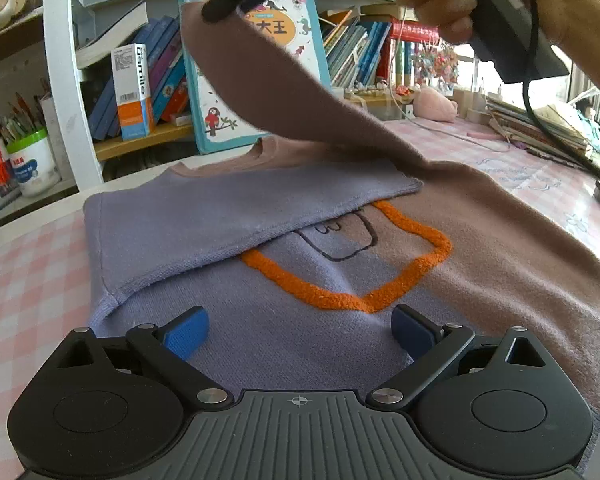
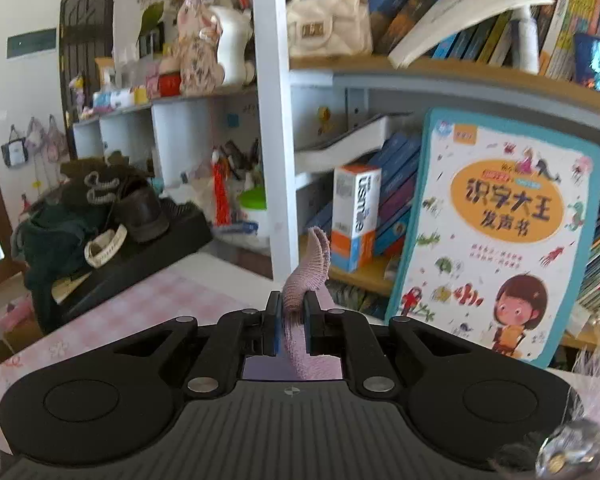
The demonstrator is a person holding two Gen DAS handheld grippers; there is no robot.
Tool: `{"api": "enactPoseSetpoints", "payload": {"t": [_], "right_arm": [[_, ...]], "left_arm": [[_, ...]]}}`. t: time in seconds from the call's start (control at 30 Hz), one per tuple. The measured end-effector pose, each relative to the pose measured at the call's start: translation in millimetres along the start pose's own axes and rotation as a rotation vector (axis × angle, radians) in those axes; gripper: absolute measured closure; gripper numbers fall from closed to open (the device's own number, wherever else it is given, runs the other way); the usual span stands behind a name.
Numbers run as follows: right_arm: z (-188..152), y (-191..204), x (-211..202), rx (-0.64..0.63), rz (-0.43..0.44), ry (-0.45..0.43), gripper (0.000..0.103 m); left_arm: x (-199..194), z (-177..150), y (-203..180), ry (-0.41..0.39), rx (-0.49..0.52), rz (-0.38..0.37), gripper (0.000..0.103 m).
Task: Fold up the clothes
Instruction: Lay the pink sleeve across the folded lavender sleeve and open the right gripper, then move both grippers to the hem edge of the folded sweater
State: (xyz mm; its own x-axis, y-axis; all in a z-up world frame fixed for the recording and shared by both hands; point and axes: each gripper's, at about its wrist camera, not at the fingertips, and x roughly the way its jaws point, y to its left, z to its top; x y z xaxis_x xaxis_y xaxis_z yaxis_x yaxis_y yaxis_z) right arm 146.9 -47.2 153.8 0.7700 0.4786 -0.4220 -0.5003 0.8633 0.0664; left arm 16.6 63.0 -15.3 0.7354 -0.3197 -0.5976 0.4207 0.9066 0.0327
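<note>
sweater (image 1: 340, 240) lies on the pink checked table (image 1: 28, 280) before bookshelves (image 1: 148, 92), right hand-held gripper (image 2: 291, 322) clamped on its raised sleeve (image 1: 268, 92), left hand-held gripper (image 1: 300, 332) spread wide, empty.

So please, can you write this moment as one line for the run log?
step: folding sleeve | right gripper: shut on pink-brown ribbed sleeve cuff | left gripper: open over purple sweatshirt with orange outline

The orange outline and black drawing on the sweater (image 1: 300, 300) are half covered by its folded-over purple sleeve (image 1: 220, 216). The lifted mauve sleeve (image 1: 268, 80) hides part of a teal picture book (image 1: 220, 112). The right claw (image 1: 220, 8) is blurred and cut off by the top edge. The worktop (image 1: 28, 272) beneath the sweater is hidden. In the right wrist view, probably a ribbed cuff (image 2: 304, 280) is pinched; the rest lies below.
</note>
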Motion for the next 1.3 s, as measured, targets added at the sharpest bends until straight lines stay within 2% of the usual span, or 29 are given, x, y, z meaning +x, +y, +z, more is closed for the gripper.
{"api": "enactPoseSetpoints", "payload": {"t": [0.13, 0.2, 0.23, 0.33, 0.53, 0.8, 1.3], "right_arm": [[-5.9, -0.8, 8.5, 0.011, 0.026, 0.023, 0.089], [-7.5, -2.6, 6.0, 0.027, 0.041, 0.015, 0.068], [-8.2, -3.6, 3.9, 0.03, 0.045, 0.011, 0.065], [-10.2, -6.4, -2.5, 0.04, 0.057, -0.001, 0.065], [-27.1, -20.3, -21.3, 0.066, 0.021, 0.028, 0.064], [-75.8, -46.5, -61.2, 0.161, -0.06, 0.11, 0.057], [-158.6, -70.1, -146.3, 0.33, -0.15, 0.148, 0.05]], "left_arm": [[0.2, 0.3, 1.2, 0.002, -0.005, -0.004, 0.003], [0.4, 0.5, 1.9, 0.003, -0.008, -0.007, 0.003], [0.4, 0.6, 2.3, 0.004, -0.009, -0.008, 0.003], [0.5, 0.5, 1.8, 0.004, -0.01, -0.008, 0.003], [0.0, 0.4, -0.3, 0.002, 0.002, 0.002, 0.003], [1.5, 0.3, 2.6, 0.009, -0.018, -0.015, 0.003], [1.5, -0.6, -5.9, 0.013, 0.02, 0.035, 0.002]]}}
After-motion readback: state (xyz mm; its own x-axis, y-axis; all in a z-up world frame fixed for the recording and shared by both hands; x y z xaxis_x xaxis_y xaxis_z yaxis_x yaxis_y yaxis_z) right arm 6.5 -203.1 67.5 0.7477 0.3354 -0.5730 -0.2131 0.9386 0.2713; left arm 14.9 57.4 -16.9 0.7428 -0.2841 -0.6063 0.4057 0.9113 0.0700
